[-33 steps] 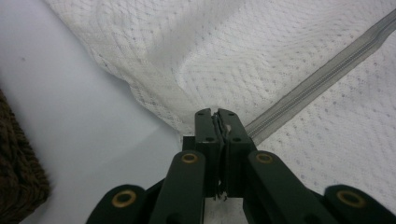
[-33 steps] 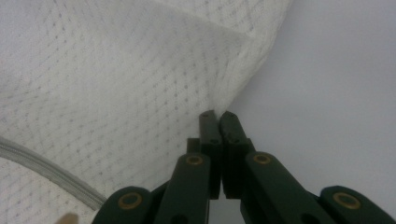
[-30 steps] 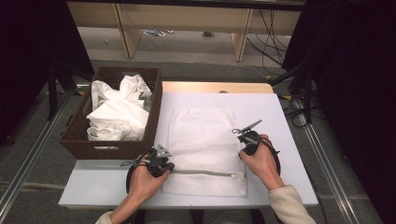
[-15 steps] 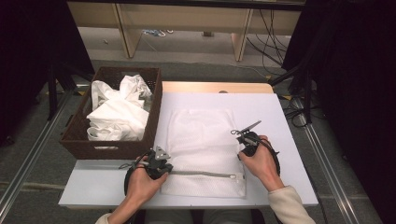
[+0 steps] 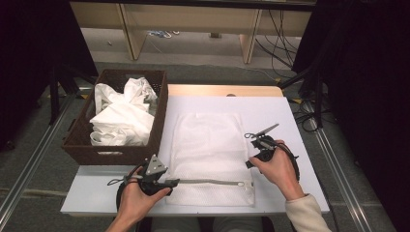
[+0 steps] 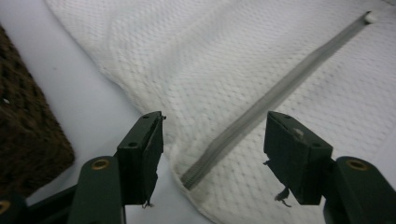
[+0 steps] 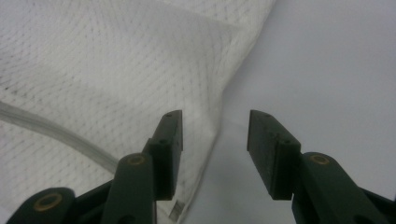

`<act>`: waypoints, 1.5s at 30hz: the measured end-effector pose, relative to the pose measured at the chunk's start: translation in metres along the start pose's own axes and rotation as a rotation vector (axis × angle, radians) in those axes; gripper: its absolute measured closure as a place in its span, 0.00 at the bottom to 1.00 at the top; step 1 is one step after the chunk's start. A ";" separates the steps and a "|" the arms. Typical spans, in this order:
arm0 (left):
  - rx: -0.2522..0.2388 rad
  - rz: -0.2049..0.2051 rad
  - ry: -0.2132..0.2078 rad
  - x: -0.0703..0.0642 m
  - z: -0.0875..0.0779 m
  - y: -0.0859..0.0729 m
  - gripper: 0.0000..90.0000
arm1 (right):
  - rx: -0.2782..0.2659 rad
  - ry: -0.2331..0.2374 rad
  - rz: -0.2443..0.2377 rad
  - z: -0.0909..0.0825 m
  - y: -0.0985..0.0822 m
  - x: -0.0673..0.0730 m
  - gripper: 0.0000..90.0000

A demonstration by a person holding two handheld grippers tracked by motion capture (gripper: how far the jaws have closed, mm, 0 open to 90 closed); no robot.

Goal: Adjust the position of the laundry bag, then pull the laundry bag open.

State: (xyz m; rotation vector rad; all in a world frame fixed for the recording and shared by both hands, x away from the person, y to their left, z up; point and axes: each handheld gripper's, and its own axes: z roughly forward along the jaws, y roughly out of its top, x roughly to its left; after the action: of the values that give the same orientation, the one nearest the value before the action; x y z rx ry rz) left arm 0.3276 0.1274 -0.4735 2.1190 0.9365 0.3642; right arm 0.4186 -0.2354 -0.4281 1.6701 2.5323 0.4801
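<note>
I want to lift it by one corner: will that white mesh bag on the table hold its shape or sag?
The mesh bag will probably sag: it lies flat and thin on the table, with a soft, rumpled edge. Its open-weave fabric looks light. The zipper may be the only slightly stiffer line, so folds would likely form around it.

White desk (image 5: 290, 116) w/ wood strip at far edge; mesh bag (image 5: 208, 145) lies flat mid-desk, brown basket (image 5: 116, 154) on left side.

A mesh bag (image 5: 209, 154) lies on the table (image 5: 290, 116), the basket (image 5: 80, 145) of cloths (image 5: 121, 116) at its left.
</note>
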 end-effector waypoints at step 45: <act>-0.064 0.030 -0.037 -0.010 0.009 0.008 0.25 | 0.099 0.073 0.145 -0.023 -0.032 -0.007 0.67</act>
State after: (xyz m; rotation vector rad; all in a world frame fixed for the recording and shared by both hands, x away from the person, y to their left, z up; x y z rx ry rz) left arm 0.3288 0.1121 -0.4729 2.0765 0.8614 0.3648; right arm 0.3877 -0.2581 -0.4161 1.9150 2.5353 0.4403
